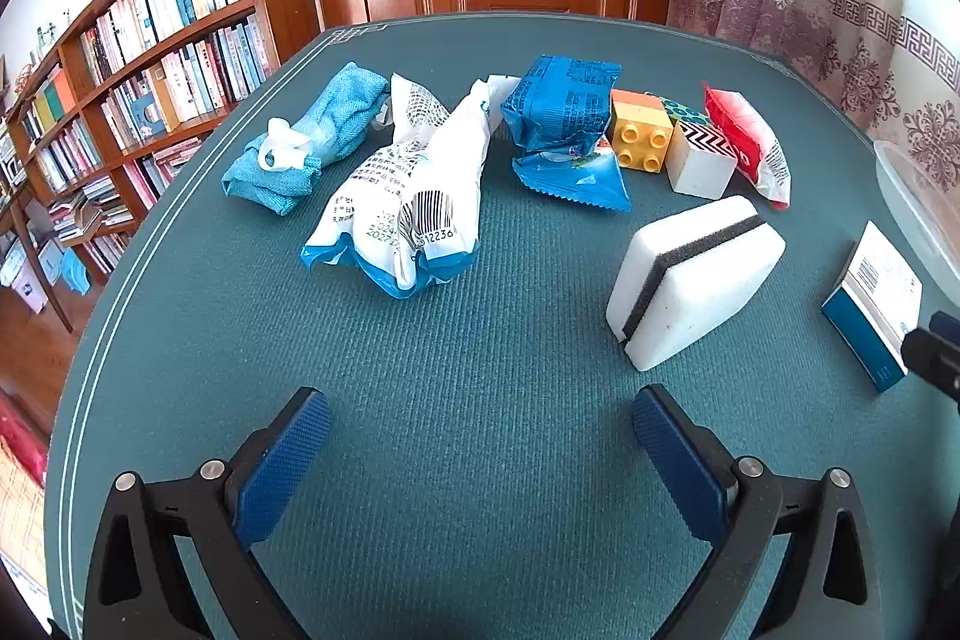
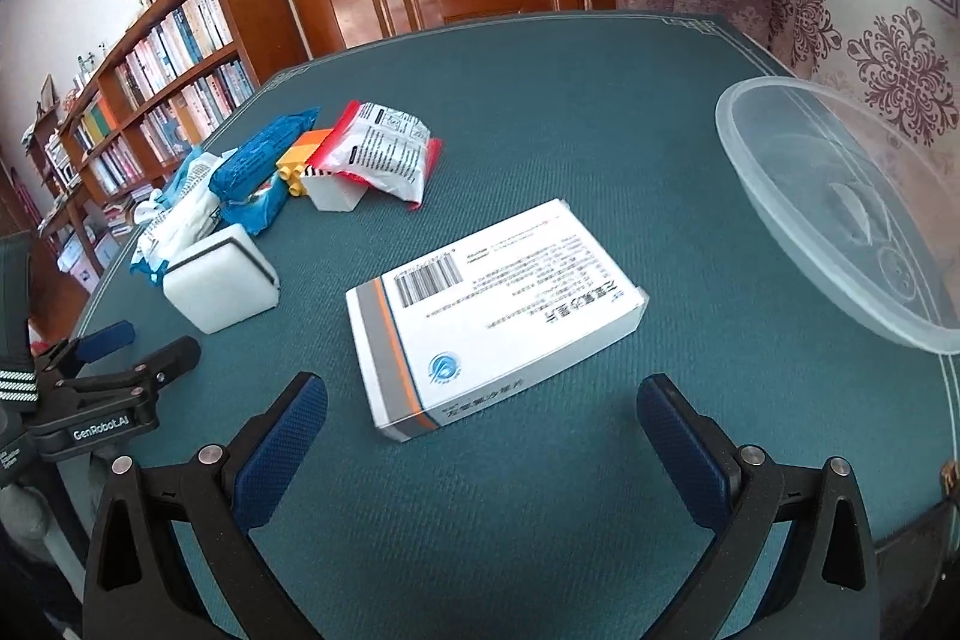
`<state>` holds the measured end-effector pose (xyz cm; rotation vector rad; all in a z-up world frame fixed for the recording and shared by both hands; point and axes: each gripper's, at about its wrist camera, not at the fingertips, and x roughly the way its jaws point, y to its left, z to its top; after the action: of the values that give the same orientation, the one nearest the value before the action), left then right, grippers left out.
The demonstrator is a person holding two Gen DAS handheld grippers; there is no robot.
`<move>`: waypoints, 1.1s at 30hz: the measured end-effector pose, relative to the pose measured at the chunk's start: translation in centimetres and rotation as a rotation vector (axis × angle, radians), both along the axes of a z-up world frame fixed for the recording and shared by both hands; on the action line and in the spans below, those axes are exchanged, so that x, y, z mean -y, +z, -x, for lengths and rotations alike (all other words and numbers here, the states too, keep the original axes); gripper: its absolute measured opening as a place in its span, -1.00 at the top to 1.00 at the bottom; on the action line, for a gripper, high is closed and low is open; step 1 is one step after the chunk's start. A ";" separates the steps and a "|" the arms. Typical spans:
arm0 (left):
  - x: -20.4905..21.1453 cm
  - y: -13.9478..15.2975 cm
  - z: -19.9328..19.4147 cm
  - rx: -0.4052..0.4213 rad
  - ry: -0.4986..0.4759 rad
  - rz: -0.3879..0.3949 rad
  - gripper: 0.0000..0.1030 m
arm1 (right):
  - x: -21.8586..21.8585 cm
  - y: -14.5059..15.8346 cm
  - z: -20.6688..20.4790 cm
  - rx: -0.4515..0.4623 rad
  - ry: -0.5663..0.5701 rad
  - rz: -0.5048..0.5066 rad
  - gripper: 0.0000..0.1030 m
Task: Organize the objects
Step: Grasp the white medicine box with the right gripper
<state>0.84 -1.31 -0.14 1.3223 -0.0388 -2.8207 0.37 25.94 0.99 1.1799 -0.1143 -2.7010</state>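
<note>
- Blue-padded left gripper [image 1: 480, 427] gapes wide, holding nothing; the white sponge [image 1: 696, 280] lies just ahead of its right finger, with the white-and-blue bag [image 1: 408, 196] ahead toward the left one.
- Right gripper [image 2: 482, 415] is equally wide and empty; the white medicine box [image 2: 492, 307] lies just ahead between its fingers, and the clear plastic bowl [image 2: 840, 208] sits ahead-right.
</note>
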 end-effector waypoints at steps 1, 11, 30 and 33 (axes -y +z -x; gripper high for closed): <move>0.1 0.0 0.0 0.002 0.000 -0.006 -1.00 | -0.3 0.2 0.4 -0.006 -0.004 -0.002 -1.00; 0.2 0.1 0.1 0.007 -0.002 -0.017 -1.00 | -1.4 -0.2 0.9 0.074 0.020 0.200 -1.00; -0.3 0.1 0.3 0.008 0.000 -0.016 -1.00 | 6.2 -0.6 4.9 0.044 0.027 -0.123 -0.38; -0.4 0.1 0.3 0.008 -0.001 -0.017 -1.00 | 6.0 -0.6 4.2 0.034 0.020 -0.139 -0.29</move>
<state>0.55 -0.86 -0.05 1.3369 -0.0159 -2.8226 -3.79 19.92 0.44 1.2583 0.0818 -2.7103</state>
